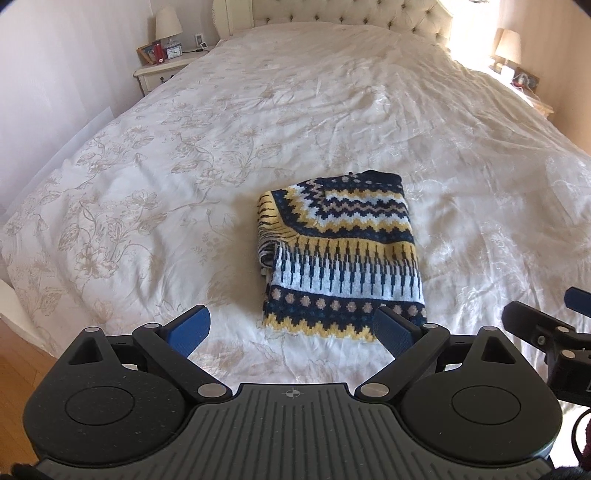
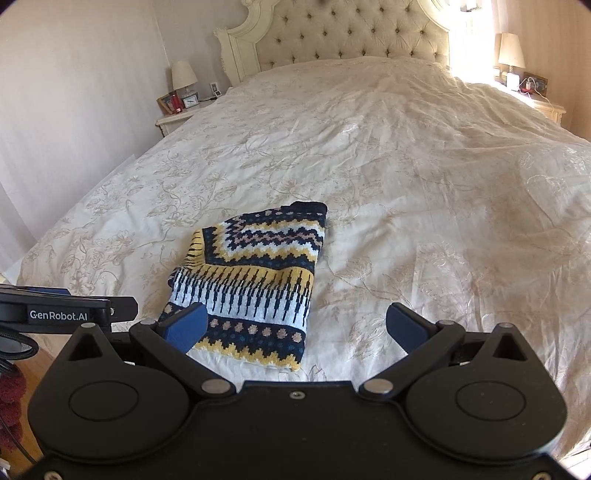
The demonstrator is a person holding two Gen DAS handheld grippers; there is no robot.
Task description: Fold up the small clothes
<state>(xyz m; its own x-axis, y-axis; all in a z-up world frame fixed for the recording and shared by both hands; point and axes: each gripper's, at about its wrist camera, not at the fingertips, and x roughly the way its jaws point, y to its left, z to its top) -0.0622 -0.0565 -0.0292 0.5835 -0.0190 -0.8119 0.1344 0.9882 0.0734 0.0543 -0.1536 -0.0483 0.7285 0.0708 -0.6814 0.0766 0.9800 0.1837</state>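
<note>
A small knitted sweater (image 1: 340,251) with navy, yellow and white zigzag bands lies folded into a compact rectangle on the bed, near its foot. The right wrist view shows the same sweater (image 2: 251,288) left of centre. My left gripper (image 1: 295,332) hovers open just in front of the sweater's near hem, with nothing between its blue pads. My right gripper (image 2: 295,328) is open too, held above the bedspread to the right of the sweater's near edge. Part of the right gripper (image 1: 546,332) shows at the right edge of the left wrist view.
The wide bed (image 1: 332,110) carries a cream floral bedspread and a tufted headboard (image 2: 351,33). A nightstand with a lamp, clock and frame (image 1: 162,62) stands far left, another nightstand (image 2: 532,96) far right. Wooden floor (image 1: 22,369) shows at the lower left.
</note>
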